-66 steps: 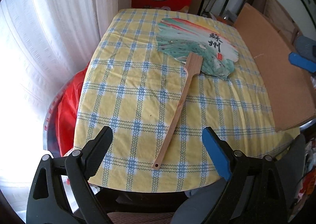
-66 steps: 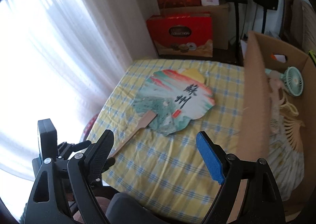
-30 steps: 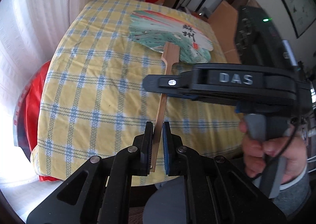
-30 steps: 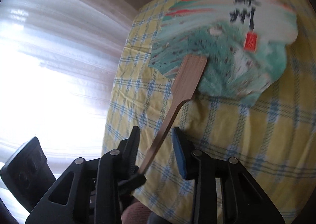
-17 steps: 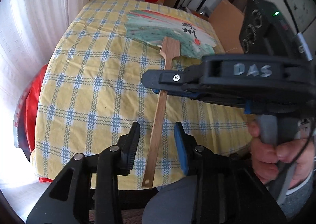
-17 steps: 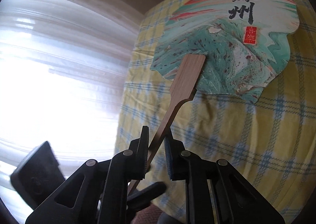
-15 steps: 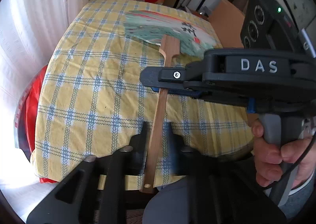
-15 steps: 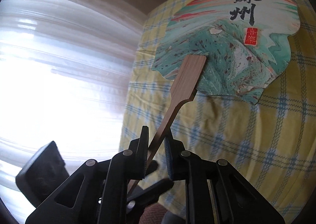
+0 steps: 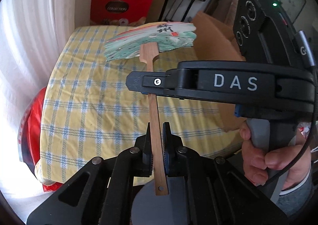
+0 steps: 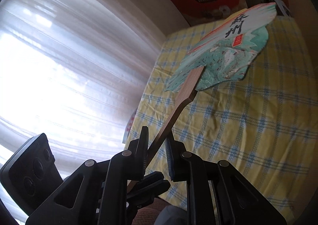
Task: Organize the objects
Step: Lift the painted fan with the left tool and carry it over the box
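Both tools pinch the same thing — the paddle fan (image 9: 151,44), whose long wooden handle (image 9: 157,145) runs up the middle of the left wrist view. The left gripper (image 9: 157,145) at the lower centre is pressed together on the handle near its holed end, black pad on one side, blue pad on the other. Higher in that frame the right gripper (image 9: 146,88) reaches in from the right edge, a person's hand (image 9: 266,157) wrapped on its grip, and clamps the handle partway up. In the right wrist view the right gripper (image 10: 157,145) has just closed on the handle, which slants up toward the frame's upper right. The painted fan head — teal, white and orange with black characters — is tilted clear above the yellow-and-blue checked tablecloth (image 9: 83,105). A cardboard box (image 9: 214,42) stands at the table's right side, and a red carton (image 9: 119,8) sits beyond the far edge.
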Demonstrator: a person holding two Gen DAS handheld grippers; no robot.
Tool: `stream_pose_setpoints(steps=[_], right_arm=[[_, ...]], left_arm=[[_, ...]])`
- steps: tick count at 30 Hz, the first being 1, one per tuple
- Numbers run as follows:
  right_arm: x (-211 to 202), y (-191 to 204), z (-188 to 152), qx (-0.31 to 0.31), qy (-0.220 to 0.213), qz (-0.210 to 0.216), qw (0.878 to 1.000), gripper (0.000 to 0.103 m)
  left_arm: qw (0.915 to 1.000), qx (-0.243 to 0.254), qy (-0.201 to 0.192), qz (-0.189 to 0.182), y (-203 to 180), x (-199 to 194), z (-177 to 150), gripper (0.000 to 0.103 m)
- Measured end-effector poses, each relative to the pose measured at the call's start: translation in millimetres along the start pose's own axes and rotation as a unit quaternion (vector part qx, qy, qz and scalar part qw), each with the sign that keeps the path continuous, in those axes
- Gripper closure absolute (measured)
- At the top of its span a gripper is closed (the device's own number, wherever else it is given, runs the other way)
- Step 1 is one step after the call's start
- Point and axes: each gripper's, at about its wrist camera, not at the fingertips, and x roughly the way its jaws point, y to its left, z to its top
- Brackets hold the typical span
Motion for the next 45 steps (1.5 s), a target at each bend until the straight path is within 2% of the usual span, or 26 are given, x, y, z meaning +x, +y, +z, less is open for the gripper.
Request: stream_pose_setpoints(steps=[10, 21, 28, 35, 41, 45], right_arm=[[-48, 2, 5, -0.01, -0.04, 0.001, 0.999, 0.087], [-109, -7, 15, -0.012, -0.092, -0.007, 0.996, 0.087], [-156, -37, 20, 0.017, -0.131, -0.007, 0.991, 0.087], [-192, -69, 19, 0.036, -0.154, -0.029, 0.987, 0.087], [-216, -100, 18, 0.054, -0.167, -0.042, 0.984, 0.087], [-230, -123, 17, 0.069, -0.176, -0.046, 0.981, 0.087]], left_arm=[[0.9991, 0.026, -0.027, -0.019, -36, -22, 13, 0.095], [0.9956, 0.065, -0.047, -0.049, -102, -30, 43, 0.092], [0.9914, 0.102, -0.051, -0.065, -155, -14, 64, 0.091], [0.9874, 0.131, -0.04, -0.079, -205, 11, 77, 0.09], [0.9848, 0.141, -0.032, -0.096, -232, 30, 84, 0.089], [0.9835, 0.155, -0.026, -0.089, -251, 48, 88, 0.088]])
